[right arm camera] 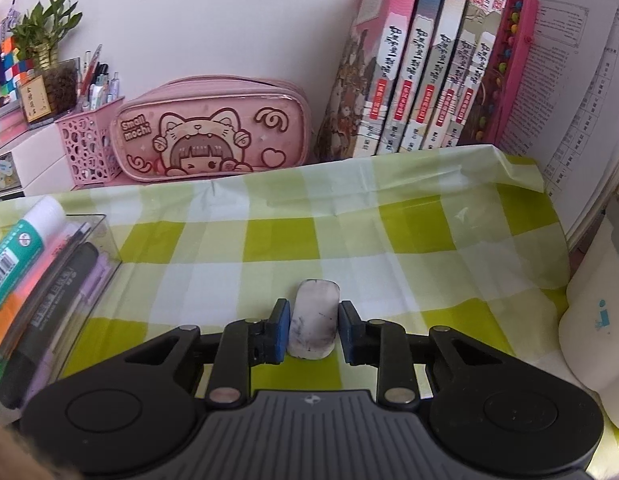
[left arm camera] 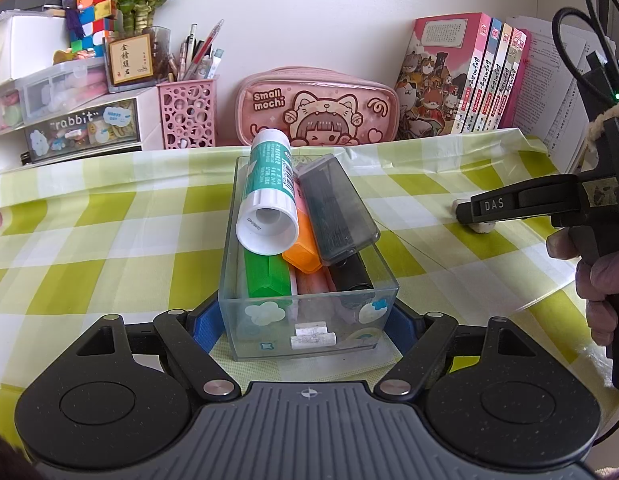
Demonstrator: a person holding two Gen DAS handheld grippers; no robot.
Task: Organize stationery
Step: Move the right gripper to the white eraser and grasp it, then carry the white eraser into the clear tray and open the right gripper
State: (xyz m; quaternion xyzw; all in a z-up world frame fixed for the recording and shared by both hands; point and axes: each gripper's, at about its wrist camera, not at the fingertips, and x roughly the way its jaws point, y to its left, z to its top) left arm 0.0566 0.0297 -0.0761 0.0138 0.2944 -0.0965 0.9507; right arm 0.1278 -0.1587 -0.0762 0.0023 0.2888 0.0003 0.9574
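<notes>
A clear plastic box [left arm camera: 309, 320] stands on the checked tablecloth, filled with a glue stick [left arm camera: 267, 188], green, orange and black markers and a smoky grey case [left arm camera: 335, 210]. My left gripper [left arm camera: 305, 330] is shut on the box, its blue pads against both side walls. A dirty white eraser [right arm camera: 314, 320] lies on the cloth. My right gripper [right arm camera: 314, 330] straddles it with the pads close on each side, a small gap showing at the right pad. The right gripper also shows in the left wrist view [left arm camera: 481, 210], low over the eraser [left arm camera: 483, 227].
A pink "Small mochi" pencil case [left arm camera: 317, 108], a pink pen holder [left arm camera: 187, 114], white drawers [left arm camera: 65, 120] and a row of books [left arm camera: 465, 76] line the back wall. A white container [right arm camera: 597, 312] stands at the right edge. The box [right arm camera: 37, 280] sits left of the eraser.
</notes>
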